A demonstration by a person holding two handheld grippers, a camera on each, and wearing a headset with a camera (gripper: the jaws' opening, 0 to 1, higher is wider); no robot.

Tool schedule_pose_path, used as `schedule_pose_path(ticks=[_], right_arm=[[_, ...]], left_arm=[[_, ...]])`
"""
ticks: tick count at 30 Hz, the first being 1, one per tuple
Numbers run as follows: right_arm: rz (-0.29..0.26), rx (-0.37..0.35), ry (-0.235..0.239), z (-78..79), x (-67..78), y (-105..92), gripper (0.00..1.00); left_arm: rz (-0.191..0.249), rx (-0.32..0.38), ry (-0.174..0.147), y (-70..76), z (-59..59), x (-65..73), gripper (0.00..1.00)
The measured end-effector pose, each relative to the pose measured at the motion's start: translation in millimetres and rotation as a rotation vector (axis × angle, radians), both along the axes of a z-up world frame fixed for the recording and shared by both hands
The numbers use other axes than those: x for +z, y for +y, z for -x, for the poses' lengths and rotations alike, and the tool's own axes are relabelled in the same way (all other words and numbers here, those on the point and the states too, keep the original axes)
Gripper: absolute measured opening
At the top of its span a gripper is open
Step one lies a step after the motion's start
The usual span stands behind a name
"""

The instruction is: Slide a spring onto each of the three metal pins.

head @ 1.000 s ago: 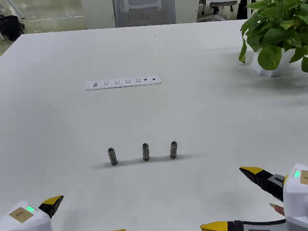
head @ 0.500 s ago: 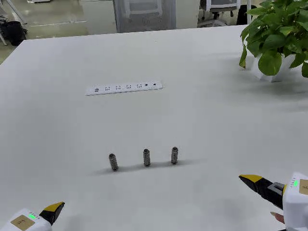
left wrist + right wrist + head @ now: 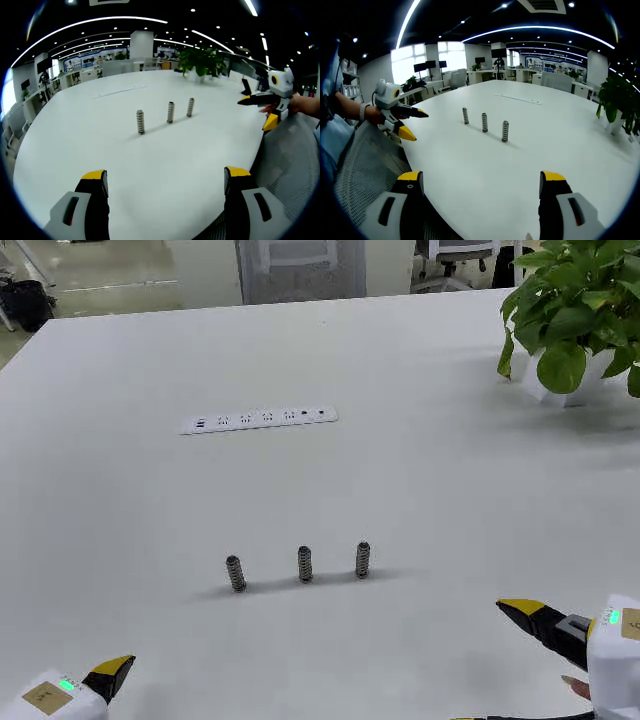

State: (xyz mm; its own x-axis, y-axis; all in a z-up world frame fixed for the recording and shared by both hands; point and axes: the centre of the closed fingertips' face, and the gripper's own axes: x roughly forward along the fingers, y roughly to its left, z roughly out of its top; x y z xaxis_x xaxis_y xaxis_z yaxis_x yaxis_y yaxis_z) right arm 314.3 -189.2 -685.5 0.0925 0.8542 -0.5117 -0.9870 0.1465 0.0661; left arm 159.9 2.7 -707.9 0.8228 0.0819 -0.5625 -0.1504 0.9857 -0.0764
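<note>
Three small metal pins stand upright in a row on the white table, each with a grey spring around it: the left spring [image 3: 236, 573], the middle spring [image 3: 305, 564] and the right spring [image 3: 363, 559]. In the left gripper view the same row [image 3: 170, 112] is well ahead of my left gripper [image 3: 165, 182], which is open and holds nothing. My right gripper [image 3: 480, 176] is also open and holds nothing, with the row [image 3: 484, 122] far in front of it. In the head view, one yellow-tipped fingertip [image 3: 113, 670] shows at the bottom left and another fingertip [image 3: 524, 611] at the bottom right.
A white power strip [image 3: 259, 419] lies beyond the springs. A potted green plant [image 3: 575, 310] stands at the back right corner. An office chair [image 3: 300, 265] is behind the table's far edge. Both grippers hover at the near table edge.
The head camera has tilted slightly. Both grippers sit a little lower toward the near edge, and the right gripper's lower jaw has left the head view. The springs have not moved.
</note>
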Motion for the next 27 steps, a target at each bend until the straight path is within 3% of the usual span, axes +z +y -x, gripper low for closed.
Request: schedule_pose_path(ticks=[27], right_arm=[[0.000,0.004,-0.004,-0.5,-0.1,0.3,0.97]], left_arm=[[-0.004,0.012,-0.005,2.4,-0.3,1.5,0.98]])
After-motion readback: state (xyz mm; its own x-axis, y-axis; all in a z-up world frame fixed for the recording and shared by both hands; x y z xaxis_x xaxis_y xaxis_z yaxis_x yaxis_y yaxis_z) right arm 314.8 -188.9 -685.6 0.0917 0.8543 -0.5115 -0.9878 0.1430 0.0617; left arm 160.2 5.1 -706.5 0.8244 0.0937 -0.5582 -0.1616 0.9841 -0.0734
